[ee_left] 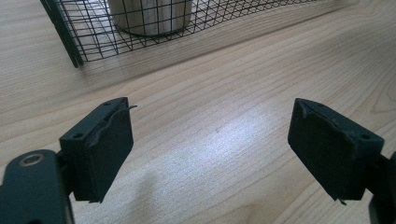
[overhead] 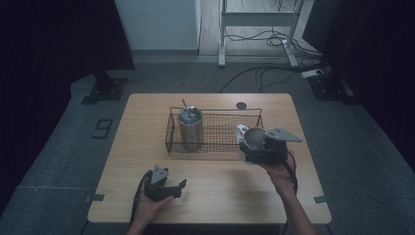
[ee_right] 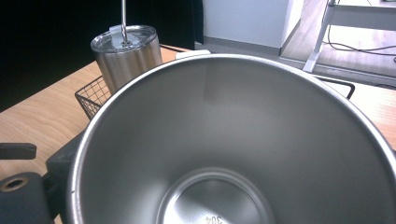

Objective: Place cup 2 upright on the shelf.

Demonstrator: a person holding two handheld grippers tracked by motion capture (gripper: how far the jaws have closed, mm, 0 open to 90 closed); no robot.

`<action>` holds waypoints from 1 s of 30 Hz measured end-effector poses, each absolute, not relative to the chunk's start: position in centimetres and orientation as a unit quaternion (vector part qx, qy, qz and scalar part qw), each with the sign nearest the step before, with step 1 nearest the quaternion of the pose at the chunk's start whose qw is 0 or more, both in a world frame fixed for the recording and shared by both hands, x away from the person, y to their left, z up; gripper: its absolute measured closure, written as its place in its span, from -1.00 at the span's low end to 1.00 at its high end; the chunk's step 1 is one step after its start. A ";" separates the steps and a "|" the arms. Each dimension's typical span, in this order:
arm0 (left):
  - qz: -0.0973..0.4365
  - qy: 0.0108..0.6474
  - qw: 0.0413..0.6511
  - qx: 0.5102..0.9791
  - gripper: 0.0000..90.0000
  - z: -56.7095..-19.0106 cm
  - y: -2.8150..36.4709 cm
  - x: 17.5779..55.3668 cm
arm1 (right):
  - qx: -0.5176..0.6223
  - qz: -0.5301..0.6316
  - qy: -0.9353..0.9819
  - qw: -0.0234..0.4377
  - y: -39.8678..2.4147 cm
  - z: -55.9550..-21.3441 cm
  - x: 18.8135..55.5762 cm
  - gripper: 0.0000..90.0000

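The left gripper [overhead: 182,185] rests low over the wooden table [overhead: 147,127], jaws spread wide with bare tabletop between them. Ahead of those jaws stands a wire basket [overhead: 215,145] holding a lidded steel tumbler [overhead: 190,128], upright, with a straw. The right gripper [overhead: 247,149] is clamped on an open steel cup [overhead: 255,137] over the basket's right end. The cup's long axis tilts, mouth facing up toward that gripper's camera, base pointing away.

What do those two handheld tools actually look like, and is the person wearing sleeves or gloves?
Both the left gripper and right gripper are black, each topped by a grey three-cornered plate and trailing a dark cable. The flat black rectangular pads have screw holes beside them. No sleeves or gloves show on the forearms.
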State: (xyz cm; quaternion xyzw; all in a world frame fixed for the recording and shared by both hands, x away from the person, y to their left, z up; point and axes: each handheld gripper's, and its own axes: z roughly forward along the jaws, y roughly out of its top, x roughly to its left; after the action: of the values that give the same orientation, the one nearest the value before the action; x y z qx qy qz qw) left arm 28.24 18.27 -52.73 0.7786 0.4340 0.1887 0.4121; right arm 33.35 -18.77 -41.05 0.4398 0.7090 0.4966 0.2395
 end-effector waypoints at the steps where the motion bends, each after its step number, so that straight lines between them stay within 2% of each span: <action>1: 0.189 0.434 0.412 0.779 -0.68 -52.7 18.3 28.2 | 0.440 0.497 0.709 0.240 -18.8 -41.0 33.4 -0.86; 30: 0.186 0.438 0.407 0.780 -0.68 -53.3 18.4 28.2 | 0.456 0.480 0.712 0.234 -19.3 -40.4 38.8 -0.86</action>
State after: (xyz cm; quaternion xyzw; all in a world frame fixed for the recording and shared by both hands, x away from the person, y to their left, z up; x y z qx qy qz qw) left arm 28.24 18.36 -53.25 0.7796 0.4383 0.1865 0.4066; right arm 38.76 -19.30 -40.36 0.4564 0.7116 0.4803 0.2337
